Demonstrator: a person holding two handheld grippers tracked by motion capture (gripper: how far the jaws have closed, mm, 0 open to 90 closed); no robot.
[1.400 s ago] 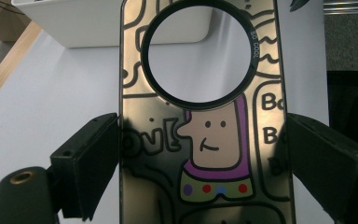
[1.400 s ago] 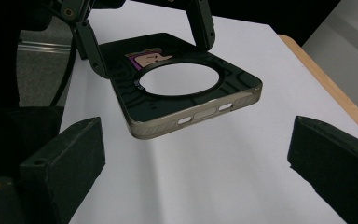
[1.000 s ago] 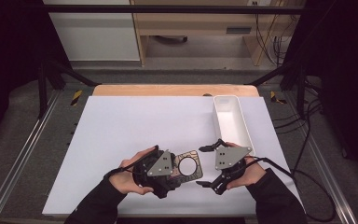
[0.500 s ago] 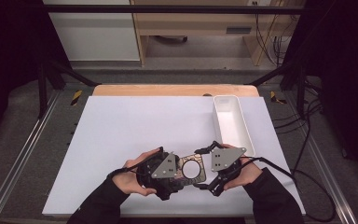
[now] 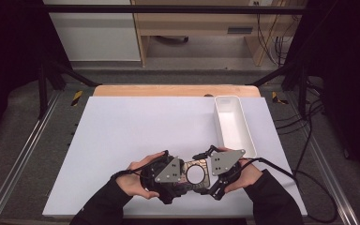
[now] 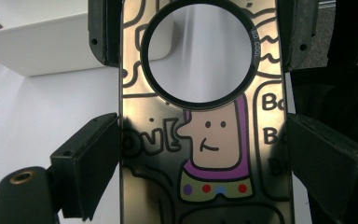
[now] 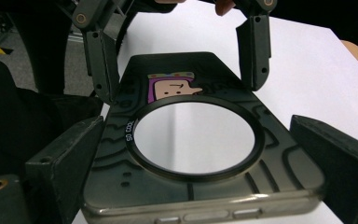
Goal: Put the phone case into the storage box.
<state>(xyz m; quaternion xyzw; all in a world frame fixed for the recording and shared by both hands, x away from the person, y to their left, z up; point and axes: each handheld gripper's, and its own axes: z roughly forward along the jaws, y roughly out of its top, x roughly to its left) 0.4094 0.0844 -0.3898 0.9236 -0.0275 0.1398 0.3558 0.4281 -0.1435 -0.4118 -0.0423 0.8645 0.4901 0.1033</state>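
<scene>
Black long sleeves (image 5: 104,206). Left gripper (image 5: 180,172) and right gripper (image 5: 206,171): black bodies, grey three-cornered top plates with dark screws, blocky black jaws, brass insert, trailing black cables (image 5: 304,183).

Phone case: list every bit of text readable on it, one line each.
"SO COOL" – small white letters on the black ring of the phone case; also seen in the right gripper view.
"Bo" – big outlined letters at the case's edge, cut off by the left gripper's jaw.
Other outlined lettering left of the cartoon face: too distorted to read.
</scene>
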